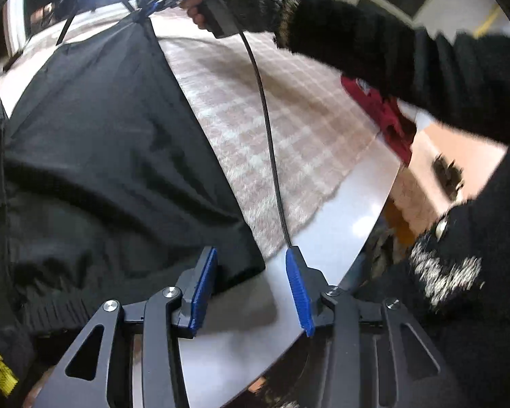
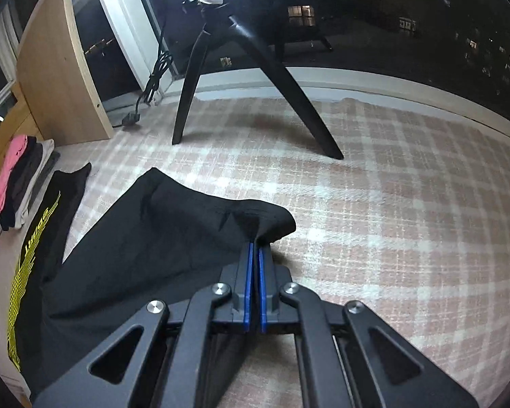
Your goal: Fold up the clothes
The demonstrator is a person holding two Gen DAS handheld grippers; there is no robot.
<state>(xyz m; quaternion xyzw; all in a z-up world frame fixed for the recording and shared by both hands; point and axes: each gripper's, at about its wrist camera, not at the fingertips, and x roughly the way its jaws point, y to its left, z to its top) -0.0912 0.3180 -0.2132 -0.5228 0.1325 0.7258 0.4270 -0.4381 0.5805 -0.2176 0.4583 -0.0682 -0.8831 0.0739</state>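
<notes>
Two views, taken in turn.

Left wrist: the left gripper (image 1: 255, 285) has its jaws apart with nothing between them, hovering over the bare white edge of the floor (image 1: 340, 234) at 6 o'clock. The black garment (image 1: 95, 156) fills the frame from 7 to 11 o'clock, spread over the plaid rug (image 1: 255, 108); its near corner lies just beside the left blue pad (image 1: 205, 285), probably the corner this claw is meant to take. At 12 o'clock the right gripper (image 1: 146, 8) pinches the far corner, pulling the cloth to a peak — likely keeping it taut. A cable (image 1: 265, 129) hangs across the rug.

Right wrist: the right gripper (image 2: 254, 248) is clamped on a bunched fold of the black garment (image 2: 173, 238), lifted clear of the plaid rug (image 2: 391, 221). At 8 o'clock lies a black shirt with yellow print (image 2: 40, 258); at 9 o'clock, a stack of folded clothes (image 2: 17, 183) — presumably finished items. Black chair legs (image 2: 302, 102) stand at 12 o'clock.
</notes>
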